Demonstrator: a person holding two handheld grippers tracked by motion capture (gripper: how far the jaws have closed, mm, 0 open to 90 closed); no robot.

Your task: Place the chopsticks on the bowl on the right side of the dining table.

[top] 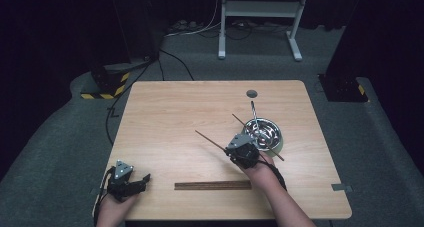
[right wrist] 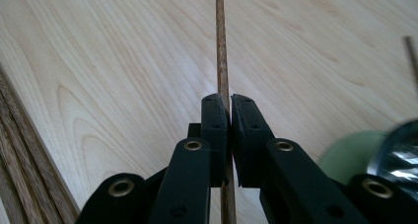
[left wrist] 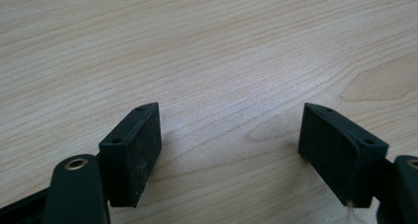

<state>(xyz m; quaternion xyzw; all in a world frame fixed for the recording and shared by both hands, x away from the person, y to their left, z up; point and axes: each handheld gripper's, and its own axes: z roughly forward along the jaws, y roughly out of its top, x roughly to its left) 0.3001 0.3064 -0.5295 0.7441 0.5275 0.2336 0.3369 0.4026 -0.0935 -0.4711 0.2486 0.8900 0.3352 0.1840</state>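
Observation:
My right gripper (top: 232, 149) is shut on a thin brown wooden chopstick (top: 210, 140) and holds it just left of a shiny metal bowl (top: 270, 137). In the right gripper view the chopstick (right wrist: 220, 46) runs straight up between the closed jaws of that gripper (right wrist: 229, 103). A second chopstick (top: 242, 122) lies slanted beside the bowl. A metal utensil (top: 254, 112) leans in the bowl. My left gripper (top: 142, 179) rests at the table's front left corner. In its own view the left gripper (left wrist: 229, 115) stands open over bare wood with nothing between the pads.
A bundle of dark wooden chopsticks (top: 212, 185) lies level near the front edge, between the two hands; it also shows at the left as a bundle (right wrist: 19, 150). The bowl sits on a pale green mat (right wrist: 345, 157). A round grommet hole (top: 251, 93) marks the table's far side.

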